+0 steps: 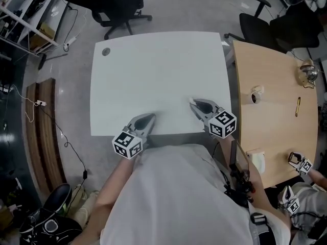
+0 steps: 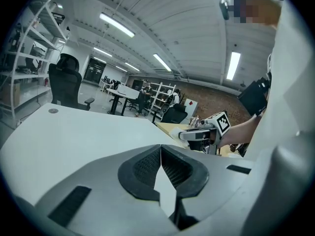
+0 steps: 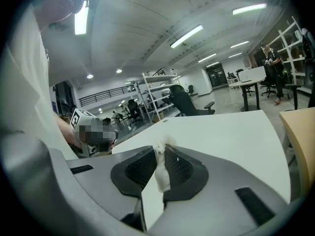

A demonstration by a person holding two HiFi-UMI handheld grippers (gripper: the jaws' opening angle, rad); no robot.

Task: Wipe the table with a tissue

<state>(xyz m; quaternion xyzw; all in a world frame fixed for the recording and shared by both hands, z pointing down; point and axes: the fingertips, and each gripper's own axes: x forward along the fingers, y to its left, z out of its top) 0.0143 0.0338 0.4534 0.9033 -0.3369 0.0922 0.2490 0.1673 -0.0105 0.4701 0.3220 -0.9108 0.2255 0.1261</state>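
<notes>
**Left tongs** (image 1: 149, 118): found closed, the pads meeting at the tips with nothing between them. They were over the near edge of the white worktop (image 1: 158, 70).

**Worktop:** bare across its visible surface, apart from 1 round cap (image 1: 106, 51) at the far left corner. No spill or mark could be made out.

**Right tongs** (image 1: 196, 104): found closed on the tissue (image 3: 161, 170), a small crumpled white wad pinched between the 2 pads, with a tuft above the tips. These tongs were over the near right part of the worktop, well apart from the left pair. Whether the tissue touched the surface could not be determined.

**Assessment:** the step in hand was judged to be the start of wiping.

- **Contact:** little paper stood beyond the tips. The right tongs would need tilting tip-down so that tissue, not pad, met the surface.
- **Grip and pressure:** the grip should be firm and the pressure light, as a dragged wad was likely to tear or slip out.
- **Strokes:** overlapping strokes from the near edge outward would cover the surface best.
- **Left tongs:** being empty, they should stay clear of the wiping path.
- **Right edge:** strokes should stop short of the wooden table (image 1: 271, 101) close by on the right.
</notes>
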